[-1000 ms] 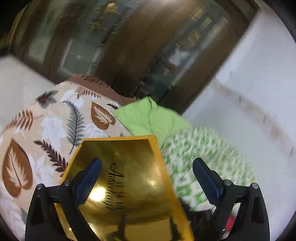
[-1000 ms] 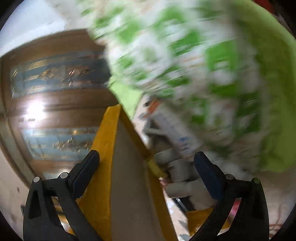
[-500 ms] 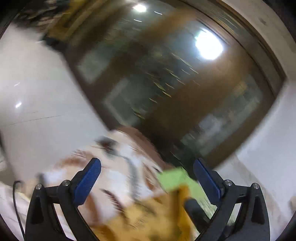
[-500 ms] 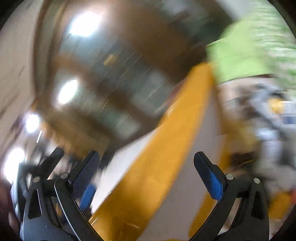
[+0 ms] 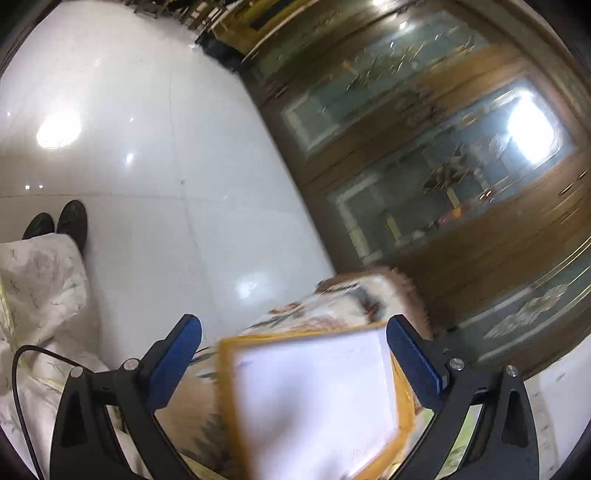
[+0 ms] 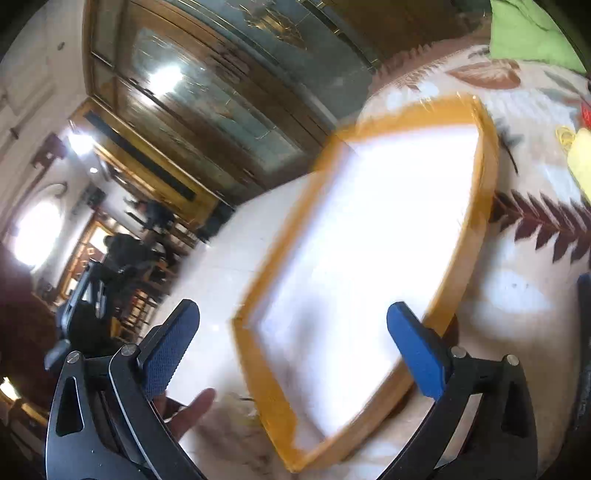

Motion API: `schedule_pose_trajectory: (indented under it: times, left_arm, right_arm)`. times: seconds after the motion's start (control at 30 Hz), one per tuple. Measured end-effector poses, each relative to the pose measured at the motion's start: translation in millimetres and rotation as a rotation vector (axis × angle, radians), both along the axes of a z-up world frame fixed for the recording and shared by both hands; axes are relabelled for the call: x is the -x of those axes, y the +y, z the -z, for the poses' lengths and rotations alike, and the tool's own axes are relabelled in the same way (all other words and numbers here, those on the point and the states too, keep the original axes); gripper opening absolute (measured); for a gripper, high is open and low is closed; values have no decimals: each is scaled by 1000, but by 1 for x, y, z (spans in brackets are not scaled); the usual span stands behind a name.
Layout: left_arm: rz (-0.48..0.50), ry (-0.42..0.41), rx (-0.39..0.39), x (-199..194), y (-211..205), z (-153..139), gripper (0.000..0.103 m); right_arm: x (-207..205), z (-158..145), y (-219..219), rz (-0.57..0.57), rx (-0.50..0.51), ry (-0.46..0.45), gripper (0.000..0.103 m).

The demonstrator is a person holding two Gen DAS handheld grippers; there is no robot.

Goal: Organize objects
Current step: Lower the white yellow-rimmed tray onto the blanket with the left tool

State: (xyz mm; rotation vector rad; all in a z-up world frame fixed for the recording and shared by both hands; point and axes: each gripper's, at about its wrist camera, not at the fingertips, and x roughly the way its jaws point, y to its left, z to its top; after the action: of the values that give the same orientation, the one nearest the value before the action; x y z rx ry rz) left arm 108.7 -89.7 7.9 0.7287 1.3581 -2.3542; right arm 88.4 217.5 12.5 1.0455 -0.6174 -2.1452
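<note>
White glossy floor tiles (image 5: 155,155) fill the left of the left wrist view, and a dark wooden cabinet (image 5: 461,155) with glass doors runs along the right. Two black shoes (image 5: 59,225) stand on the floor beside a pale patterned cloth (image 5: 40,295). A thin black cable (image 5: 22,369) loops at the lower left.

Below, a counter under a leaf-print cover (image 6: 524,266) carries the lid (image 6: 369,258), a shallow gold-edged box lid lying with its white inside up. It rests on the cover near the counter's edge, its far end toward the cabinet. In the left wrist view the same lid (image 5: 317,402) shows blurred, low in the frame between the blue pads.

The left gripper (image 5: 293,362) has its fingers spread wide, with nothing clamped; the lid lies beyond them and whether a pad touches it cannot be told through the blur. The right gripper (image 6: 291,347) is likewise spread wide over the near end of the lid, its right pad in front of the lid's rim, gripping nothing.

A hand (image 6: 188,410) shows at the lower left of the right wrist view, behind the left finger. A green cloth (image 6: 528,33) lies at the counter's far end, and something yellow (image 6: 580,158) sits at the right edge. Dark chairs (image 6: 122,269) and figures stand in the bright room behind.
</note>
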Motion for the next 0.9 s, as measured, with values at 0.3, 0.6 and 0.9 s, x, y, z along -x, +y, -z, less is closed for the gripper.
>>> schedule_pose_trajectory:
  times: [0.3, 0.6, 0.9]
  left_arm:
    - [109, -41, 61, 10, 17, -5, 101]
    - [397, -100, 456, 9, 109, -43, 102]
    - [796, -134, 659, -21, 241, -61, 102]
  right_arm:
    - [5, 16, -66, -198, -697, 70, 102]
    - [17, 2, 36, -258, -566, -97, 102]
    - [-84, -62, 147, -155, -341, -15, 102]
